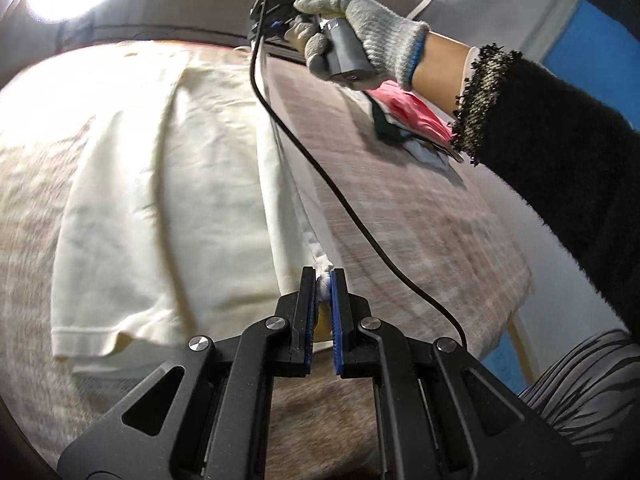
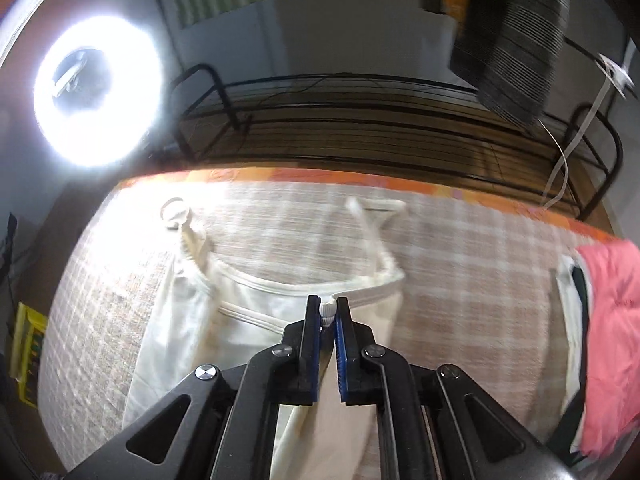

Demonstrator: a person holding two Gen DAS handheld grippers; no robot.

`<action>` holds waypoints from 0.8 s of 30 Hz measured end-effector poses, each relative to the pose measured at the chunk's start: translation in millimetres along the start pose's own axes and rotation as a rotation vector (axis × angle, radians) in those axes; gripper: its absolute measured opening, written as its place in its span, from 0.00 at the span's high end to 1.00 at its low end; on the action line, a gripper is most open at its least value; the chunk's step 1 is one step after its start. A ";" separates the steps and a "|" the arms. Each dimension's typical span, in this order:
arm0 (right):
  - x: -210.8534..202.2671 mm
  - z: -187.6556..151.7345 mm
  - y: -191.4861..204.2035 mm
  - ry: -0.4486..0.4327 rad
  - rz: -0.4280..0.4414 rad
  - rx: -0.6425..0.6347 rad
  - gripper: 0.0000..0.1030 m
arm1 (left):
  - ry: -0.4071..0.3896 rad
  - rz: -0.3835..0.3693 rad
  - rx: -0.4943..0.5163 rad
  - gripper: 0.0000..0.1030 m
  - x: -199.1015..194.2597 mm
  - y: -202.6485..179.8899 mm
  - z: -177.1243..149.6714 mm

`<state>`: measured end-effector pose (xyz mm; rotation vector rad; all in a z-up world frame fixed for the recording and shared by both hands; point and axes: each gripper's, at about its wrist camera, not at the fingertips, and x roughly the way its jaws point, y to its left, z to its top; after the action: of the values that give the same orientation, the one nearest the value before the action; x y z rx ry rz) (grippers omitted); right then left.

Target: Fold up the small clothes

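Your left tool [image 1: 323, 280] is pinching the cream top's [image 1: 168, 184] edge; your right tool [image 2: 328, 307] is clamping its neckline trim, mid-frame, over the checked table [image 2: 460, 280].

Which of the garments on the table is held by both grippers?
The cream strappy top: the left gripper and right gripper pinch its edges. The pink garment lies untouched aside.

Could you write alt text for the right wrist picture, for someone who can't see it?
A black gripper pinches the neckline of a cream top spread on a checked tablecloth. A pink garment lies at right.
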<state>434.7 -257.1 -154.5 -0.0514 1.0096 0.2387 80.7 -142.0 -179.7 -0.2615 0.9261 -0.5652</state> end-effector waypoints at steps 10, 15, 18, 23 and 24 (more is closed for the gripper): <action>62.0 -0.8 65.6 0.077 -0.010 -0.102 0.96 | 0.020 0.048 -0.109 0.95 -0.4 36.4 -8.4; 78.2 -3.9 67.7 0.095 -0.023 -0.091 0.90 | 0.050 0.051 -0.114 0.95 3.8 37.7 -8.0; 68.1 -2.9 61.8 0.080 0.011 -0.076 0.67 | 0.056 0.047 -0.096 0.87 -3.3 36.5 -6.2; 0.6 -17.3 35.8 0.005 0.104 -0.020 0.67 | 0.010 0.033 -0.034 0.80 -40.2 31.5 -10.3; -10.5 -21.8 32.2 -0.003 0.115 -0.011 0.67 | 0.003 0.036 -0.020 0.79 -50.5 31.2 -12.4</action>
<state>404.1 -231.0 -155.1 -0.0032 1.0094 0.3495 57.6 -87.4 -166.5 -0.2616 0.9383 -0.5237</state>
